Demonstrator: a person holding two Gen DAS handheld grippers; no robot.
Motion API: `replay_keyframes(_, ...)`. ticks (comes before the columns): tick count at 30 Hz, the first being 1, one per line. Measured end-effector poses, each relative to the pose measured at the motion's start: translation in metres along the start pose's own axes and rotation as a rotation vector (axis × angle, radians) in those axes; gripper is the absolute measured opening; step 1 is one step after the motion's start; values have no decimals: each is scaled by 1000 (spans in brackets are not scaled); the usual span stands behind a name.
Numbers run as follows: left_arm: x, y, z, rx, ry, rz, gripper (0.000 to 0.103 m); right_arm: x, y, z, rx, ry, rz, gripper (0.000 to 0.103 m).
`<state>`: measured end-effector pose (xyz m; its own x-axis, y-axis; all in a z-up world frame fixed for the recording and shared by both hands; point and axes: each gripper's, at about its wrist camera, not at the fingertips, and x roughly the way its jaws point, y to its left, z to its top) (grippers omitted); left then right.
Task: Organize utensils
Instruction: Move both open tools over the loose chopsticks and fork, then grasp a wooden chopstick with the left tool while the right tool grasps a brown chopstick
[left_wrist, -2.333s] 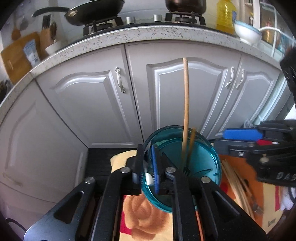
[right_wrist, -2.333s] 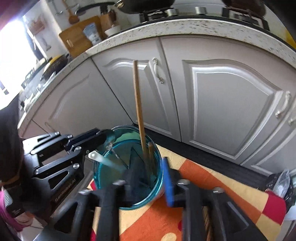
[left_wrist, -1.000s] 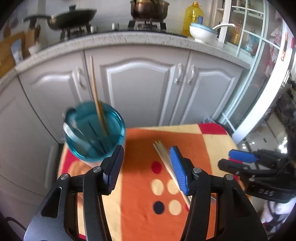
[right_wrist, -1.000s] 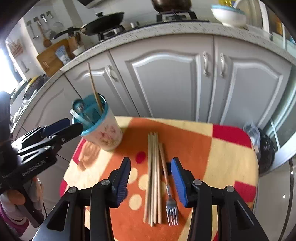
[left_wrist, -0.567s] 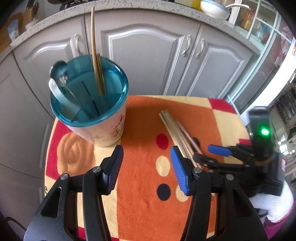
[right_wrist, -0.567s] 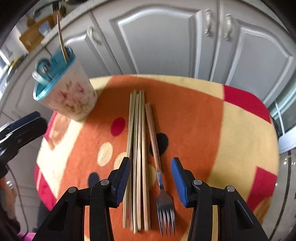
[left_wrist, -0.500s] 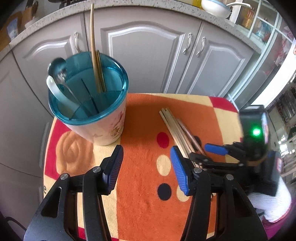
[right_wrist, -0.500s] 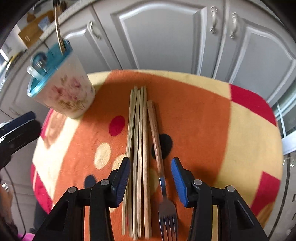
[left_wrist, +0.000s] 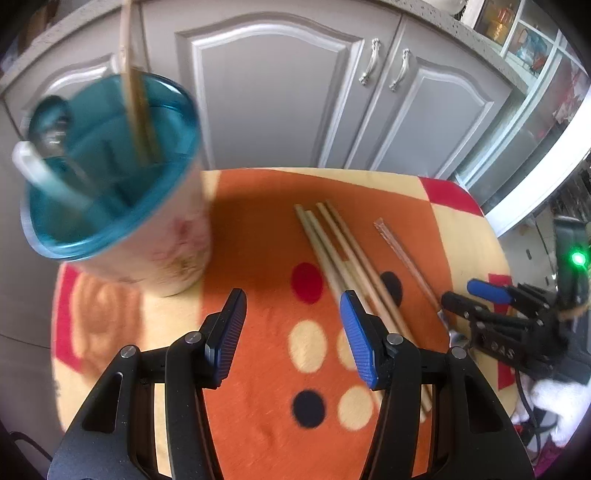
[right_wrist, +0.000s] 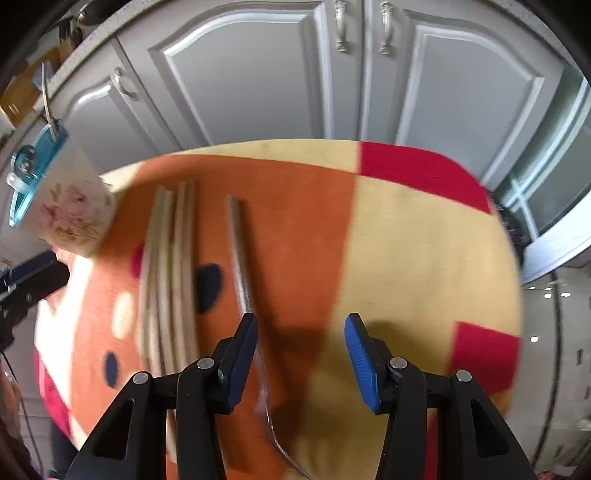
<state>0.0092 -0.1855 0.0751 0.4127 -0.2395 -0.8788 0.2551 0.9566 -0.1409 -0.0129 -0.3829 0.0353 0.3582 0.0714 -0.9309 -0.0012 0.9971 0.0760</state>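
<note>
Utensils still loose on the orange, yellow and red patterned tabletop (left_wrist: 258, 369): four wooden chopsticks (left_wrist: 347, 258) side by side at frame centre of the left wrist view, and a fork (right_wrist: 240, 258) just right of them, handle toward the cabinets. In the right wrist view, fork handle running down the frame and passing under the left finger of the right hand-held gripper (right_wrist: 301, 350), tines partly hidden at lower centre. Teal-rimmed floral holder cup (left_wrist: 110, 192) at upper left, already carrying a spoon (left_wrist: 51, 125), a white handle and tall chopsticks.

Right hand-held gripper spread, jaws just opened a little wider, nothing between the pads. Left hand-held gripper (left_wrist: 291, 332) also spread and empty, low over the cloth between cup and chopsticks.

Likely step: picking up the fork. To do well: shift left so the handle sits centred between both pads, not beneath one; lower until pads flank the thin handle; close firmly, since flat metal slips; lift level, clear of the neighbouring chopsticks.
</note>
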Motion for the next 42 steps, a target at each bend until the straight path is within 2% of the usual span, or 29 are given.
replay_keyframes(4,30,-11,7,5,30,-12,51,-8,-7,-3,27,2,34,47)
replay_keyframes(5,37,-12,8,5,40,-16,41,-12,-8,-3,31,-4,43,47)
replay_keyframes(6,43,-13,9,7,56,-18,28,-13,-6,-3,28,-8,42,47)
replay_keyframes(8,57,-13,7,5,105,-36,18,-15,-1,-1,13,-13,43,47)
replay_keyframes(11,58,-7,5,8,93,-69,14,-16,10,5,2,-19,58,47)
replay_keyframes(14,50,2,2,6,89,-41,7,-20,14,10,-13,-30,72,47)
replay_keyframes(16,51,11,-1,-5,113,-24,6,-22,21,10,-22,-34,85,47)
replay_keyframes(18,47,19,-5,-62,129,-92,6,-18,23,14,-32,-32,87,47)
replay_keyframes(22,38,18,-6,-76,104,-101,7,-14,29,15,-38,-23,102,47)
replay_keyframes(24,39,13,-2,-80,102,-112,15,-12,32,16,-52,-18,104,47)
replay_keyframes(26,45,8,3,-88,104,-103,25,-10,33,16,-62,-13,93,47)
replay_keyframes(29,58,-2,4,-69,122,-61,25,-4,32,20,-62,-8,88,47)
replay_keyframes(32,59,-6,4,-47,101,-40,24,3,30,27,-66,-8,104,47)
replay_keyframes(33,59,-6,4,-40,93,-44,12,6,31,29,-67,-3,112,40)
replay_keyframes(34,60,-6,3,-37,103,-63,11,10,32,31,-73,4,120,27)
replay_keyframes(36,62,-5,3,-39,104,-84,10,22,35,32,-92,27,130,16)
replay_keyframes(38,59,-1,-3,-33,113,-102,8,24,38,28,-114,10,117,10)
replay_keyframes(42,46,8,-24,-18,144,-133,5,17,29,16,-94,29,146,8)
